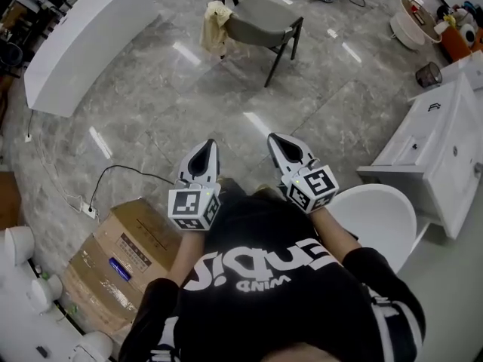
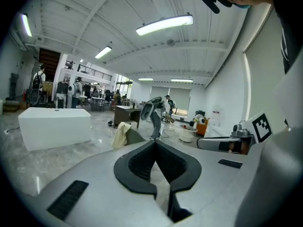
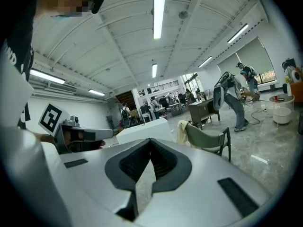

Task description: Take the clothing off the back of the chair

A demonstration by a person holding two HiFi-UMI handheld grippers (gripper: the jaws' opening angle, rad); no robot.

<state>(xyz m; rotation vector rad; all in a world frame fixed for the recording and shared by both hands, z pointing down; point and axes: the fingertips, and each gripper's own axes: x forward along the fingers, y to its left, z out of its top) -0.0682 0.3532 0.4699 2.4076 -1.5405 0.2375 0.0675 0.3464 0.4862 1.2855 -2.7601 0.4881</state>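
Fingers pinched tip to tip on both, nothing in them: left gripper and right gripper, held out ahead of the person. Pale yellow clothing hangs over the back of the grey chair, well apart across the floor. Nothing done yet; approach, open, grab and lift-off all remain.

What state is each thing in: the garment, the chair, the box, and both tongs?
Pale yellow cloth garment: draped over the chair's back, not yet taken.
Grey padded chair with black metal legs: upright, seat bare.
Brown cardboard box: closed, on the floor.
Left tongs: shut, empty.
Right tongs: shut, empty.
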